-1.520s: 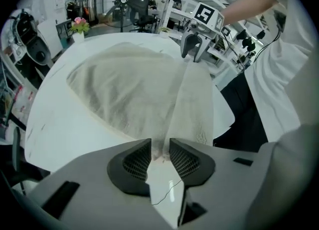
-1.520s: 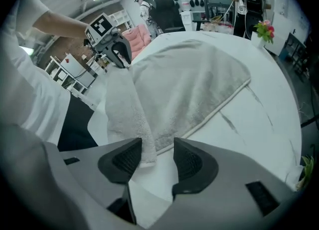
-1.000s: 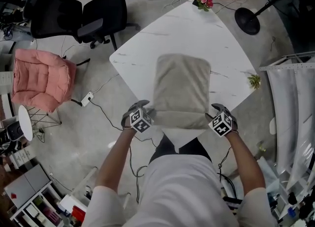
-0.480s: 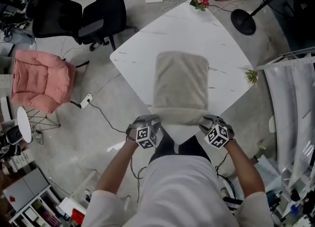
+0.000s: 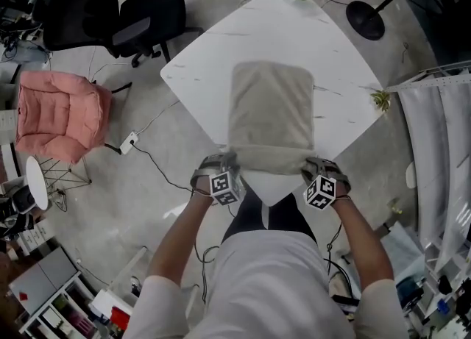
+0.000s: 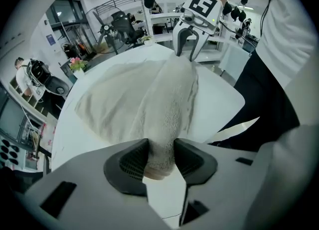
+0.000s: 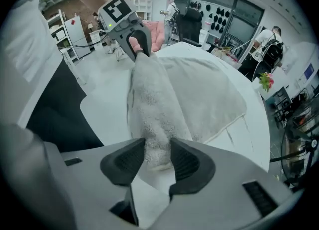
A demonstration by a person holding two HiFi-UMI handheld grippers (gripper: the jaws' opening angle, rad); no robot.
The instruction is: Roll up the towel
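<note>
Partly rolled towel [image 5: 271, 109] on white table [image 5: 294, 36]

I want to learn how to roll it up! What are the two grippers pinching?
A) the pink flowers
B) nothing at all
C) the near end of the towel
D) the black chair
C: the rolled near end of the towel is squeezed in both the left gripper and the right gripper. The left jaws have just been opening a little and the right closing, each with towel between them.
</note>
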